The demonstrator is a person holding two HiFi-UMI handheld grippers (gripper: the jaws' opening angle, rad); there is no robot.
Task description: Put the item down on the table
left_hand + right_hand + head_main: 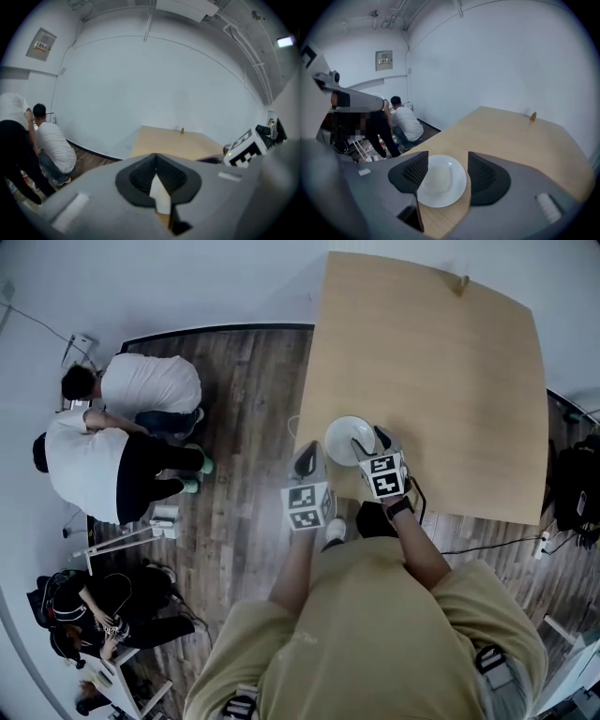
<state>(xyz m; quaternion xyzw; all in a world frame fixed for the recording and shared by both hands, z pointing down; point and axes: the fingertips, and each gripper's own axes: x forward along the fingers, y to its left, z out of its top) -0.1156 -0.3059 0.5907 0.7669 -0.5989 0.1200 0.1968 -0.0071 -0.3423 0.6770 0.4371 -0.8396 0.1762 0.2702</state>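
item: white plate flat on wooden table, near its corner | right gripper: jaws spread wide either side of plate, contact unclear | left gripper: jaws pressed together, empty, just beside plate

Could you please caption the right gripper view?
Open right claw above a white plate resting on the wooden table.

My table: pale wood, fine straight grain. My plate: plain white. My left gripper and right gripper: grey bodies, black ribbed pads, cubes patterned in black-and-white squares. The floor: dark brown planks, streaked grey. My shirt: khaki. The wall: flat bluish white.
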